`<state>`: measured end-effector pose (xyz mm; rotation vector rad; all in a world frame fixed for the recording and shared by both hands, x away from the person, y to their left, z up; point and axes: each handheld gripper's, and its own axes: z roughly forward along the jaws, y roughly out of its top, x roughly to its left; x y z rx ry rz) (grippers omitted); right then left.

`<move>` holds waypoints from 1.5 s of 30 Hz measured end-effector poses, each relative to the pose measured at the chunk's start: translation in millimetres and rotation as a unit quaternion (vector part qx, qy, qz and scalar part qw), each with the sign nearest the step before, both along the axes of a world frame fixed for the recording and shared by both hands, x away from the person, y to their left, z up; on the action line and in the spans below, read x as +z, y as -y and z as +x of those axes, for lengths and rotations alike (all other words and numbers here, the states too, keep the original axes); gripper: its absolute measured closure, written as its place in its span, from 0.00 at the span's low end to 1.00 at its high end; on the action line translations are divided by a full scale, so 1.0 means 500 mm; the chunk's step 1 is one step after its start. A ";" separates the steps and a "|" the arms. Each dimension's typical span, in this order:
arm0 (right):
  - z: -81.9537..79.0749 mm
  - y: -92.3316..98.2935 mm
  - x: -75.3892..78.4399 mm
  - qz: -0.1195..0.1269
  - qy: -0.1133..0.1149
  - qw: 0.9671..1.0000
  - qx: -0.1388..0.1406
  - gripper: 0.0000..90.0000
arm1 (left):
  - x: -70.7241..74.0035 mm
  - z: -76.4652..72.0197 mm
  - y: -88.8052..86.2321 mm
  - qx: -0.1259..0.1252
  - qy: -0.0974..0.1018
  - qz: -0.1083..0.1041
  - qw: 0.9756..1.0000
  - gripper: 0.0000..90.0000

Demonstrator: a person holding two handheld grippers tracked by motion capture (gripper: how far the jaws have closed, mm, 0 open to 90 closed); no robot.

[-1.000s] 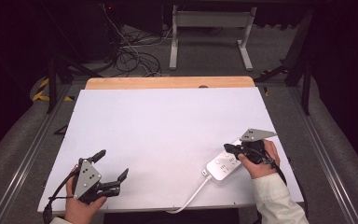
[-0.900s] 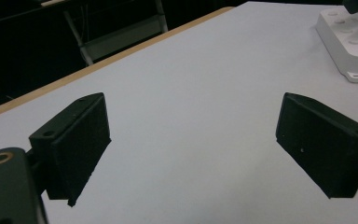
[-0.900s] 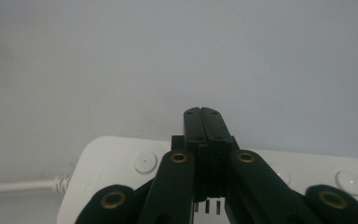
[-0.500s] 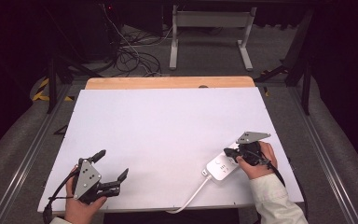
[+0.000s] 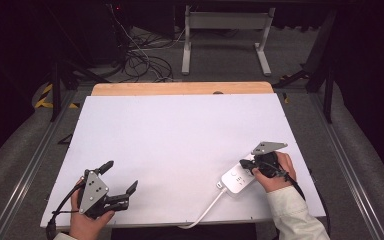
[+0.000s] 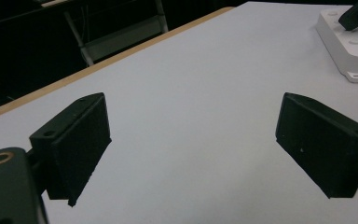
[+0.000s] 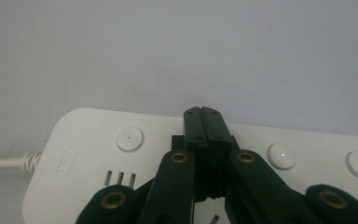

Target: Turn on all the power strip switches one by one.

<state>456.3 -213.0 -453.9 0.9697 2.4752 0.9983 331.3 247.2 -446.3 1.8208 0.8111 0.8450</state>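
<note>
The clenched right tool (image 7: 204, 112) hangs over the white power strip (image 7: 88, 154), seemingly touching its top between two buttons.

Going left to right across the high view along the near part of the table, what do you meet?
Left gripper, jaws apart, over bare table → white cord running off the near edge → white power strip → right gripper, jaws shut, tips at the strip's top.
</note>
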 end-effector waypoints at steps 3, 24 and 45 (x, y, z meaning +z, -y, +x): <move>0.001 0.000 0.000 -0.002 -0.004 1.000 0.002 1.00 | 0.000 0.000 0.000 0.000 0.001 0.000 1.000 0.12; 0.008 0.001 -0.002 0.001 -0.027 1.000 -0.008 1.00 | 0.001 -0.002 0.000 0.002 0.006 0.005 1.000 0.12; -0.021 0.012 0.037 0.046 0.050 0.998 0.006 1.00 | 0.001 0.000 0.000 0.000 0.004 0.006 1.000 0.12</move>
